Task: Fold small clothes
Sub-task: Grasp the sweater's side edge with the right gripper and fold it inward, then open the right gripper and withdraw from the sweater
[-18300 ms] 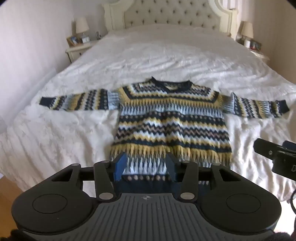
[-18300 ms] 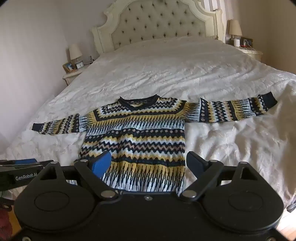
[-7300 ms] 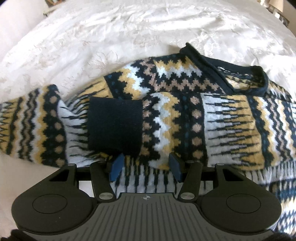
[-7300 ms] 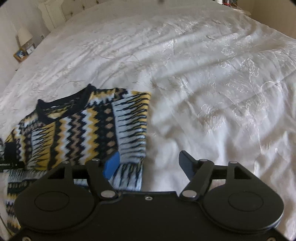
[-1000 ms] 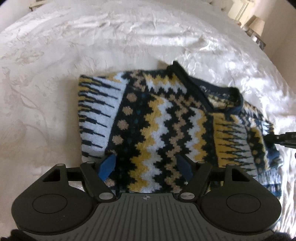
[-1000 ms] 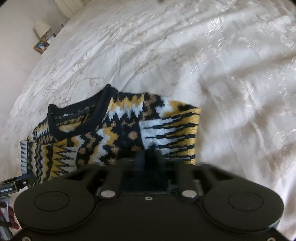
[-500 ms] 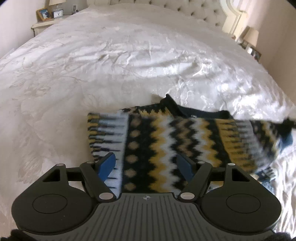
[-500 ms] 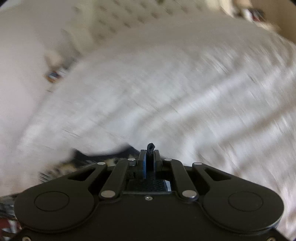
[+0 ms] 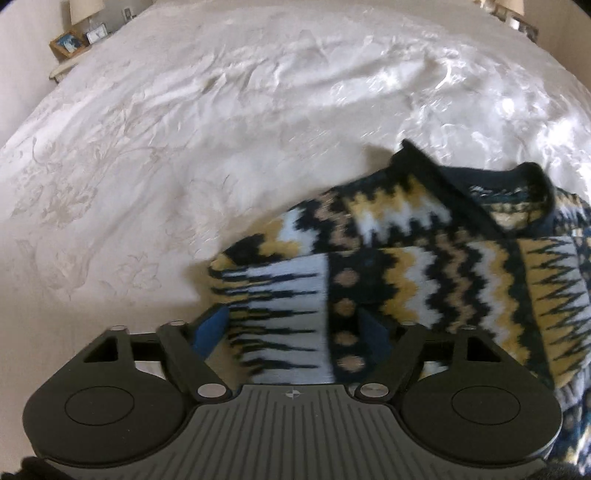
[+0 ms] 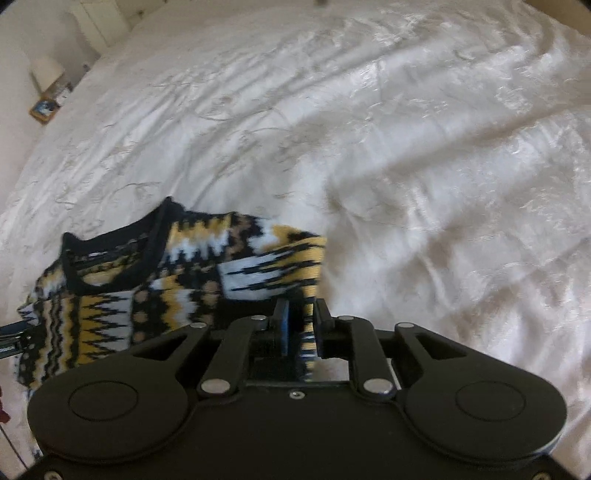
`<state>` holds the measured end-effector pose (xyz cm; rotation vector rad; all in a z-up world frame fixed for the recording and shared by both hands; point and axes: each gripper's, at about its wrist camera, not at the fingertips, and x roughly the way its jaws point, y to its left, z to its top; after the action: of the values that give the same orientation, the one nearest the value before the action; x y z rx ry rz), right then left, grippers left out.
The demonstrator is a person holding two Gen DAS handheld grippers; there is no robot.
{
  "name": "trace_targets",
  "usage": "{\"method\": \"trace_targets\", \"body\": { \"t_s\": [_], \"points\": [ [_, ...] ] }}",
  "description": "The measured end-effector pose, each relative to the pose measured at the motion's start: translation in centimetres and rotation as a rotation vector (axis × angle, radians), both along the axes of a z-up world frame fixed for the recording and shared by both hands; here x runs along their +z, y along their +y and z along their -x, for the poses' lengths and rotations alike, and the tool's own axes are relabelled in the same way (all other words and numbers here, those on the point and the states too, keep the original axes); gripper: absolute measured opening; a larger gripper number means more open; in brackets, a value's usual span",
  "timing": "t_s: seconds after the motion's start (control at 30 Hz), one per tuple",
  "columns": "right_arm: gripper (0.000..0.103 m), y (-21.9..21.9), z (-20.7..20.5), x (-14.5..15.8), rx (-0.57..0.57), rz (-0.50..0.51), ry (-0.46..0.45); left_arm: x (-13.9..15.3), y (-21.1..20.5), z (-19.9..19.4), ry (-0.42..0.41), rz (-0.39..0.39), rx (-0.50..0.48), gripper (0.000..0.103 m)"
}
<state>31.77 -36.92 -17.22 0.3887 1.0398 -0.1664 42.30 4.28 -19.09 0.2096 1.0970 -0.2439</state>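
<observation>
Since the first frame: sweater [image 9: 424, 258], then spread flat with both sleeves out, now a compact packet, sleeves turned in, lower half brought up toward the neckline; it lies on the near part of the bed [image 9: 221, 129]. Judged: last fold being laid, task nearly done.

- Bed, one; white embossed cover.
- Sweater, one; zigzag knit, navy collar [image 10: 110, 251] showing on top.
- Left gripper [image 9: 291, 328], one; jaws have just been opening, wide apart, straddling the packet's corner, pads not pressing.
- Right gripper [image 10: 300, 328], one; jaws have just been opening, gap narrow, folded edge between them; grip or release, cannot tell.
- Bedside lamp [image 9: 83, 9], one in this view.
</observation>
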Motion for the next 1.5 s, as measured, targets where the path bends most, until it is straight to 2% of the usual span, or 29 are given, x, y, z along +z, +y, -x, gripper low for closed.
{"method": "trace_targets", "body": {
  "t_s": [0.07,0.17,0.23,0.27,0.37,0.47,0.6,0.7,0.77,0.87,1.03,1.27,1.5],
  "points": [
    [0.049,-0.1,0.4,0.6,-0.005,0.028,-0.016,0.2,0.8,-0.2,0.019,0.030,0.013,0.083],
    [0.062,0.6,0.9,2.1,0.023,0.059,-0.071,2.0,1.0,0.8,-0.040,0.021,0.030,0.081],
    [0.069,2.0,1.0,2.8,0.072,0.085,-0.102,3.3,0.7,1.7,-0.070,0.054,0.036,0.081],
    [0.077,2.9,0.9,2.9,0.099,0.094,-0.111,3.7,0.4,2.1,-0.076,0.074,0.036,0.081],
    [0.086,5.9,0.0,2.7,0.192,0.107,-0.122,4.4,-1.1,3.4,-0.080,0.114,0.019,0.081],
    [0.096,9.0,-1.0,1.6,0.277,0.129,-0.102,3.9,-2.6,4.3,-0.067,0.124,-0.002,0.082],
    [0.098,11.6,-1.4,-0.1,0.361,0.185,-0.073,1.8,-3.2,4.9,-0.036,0.036,-0.043,0.082],
    [0.098,11.3,-1.2,-1.9,0.354,0.251,-0.001,0.5,-2.7,5.1,-0.033,-0.039,-0.105,0.082],
    [0.101,10.1,-0.8,-2.7,0.316,0.274,0.038,0.2,-2.2,5.3,-0.038,-0.028,-0.129,0.082],
    [0.102,8.1,0.2,-2.7,0.246,0.241,0.057,0.8,-2.2,5.4,-0.035,-0.016,-0.136,0.082],
    [0.102,6.9,2.8,-0.2,0.178,0.195,0.007,3.2,-1.5,6.5,-0.053,0.071,-0.087,0.082],
    [0.102,8.7,7.7,2.9,0.154,0.154,-0.037,5.4,0.7,11.2,-0.027,0.175,-0.035,0.082],
    [0.102,12.0,13.5,2.7,0.145,0.115,-0.013,4.6,2.7,16.9,0.048,0.197,-0.068,0.082]
  ]
}}
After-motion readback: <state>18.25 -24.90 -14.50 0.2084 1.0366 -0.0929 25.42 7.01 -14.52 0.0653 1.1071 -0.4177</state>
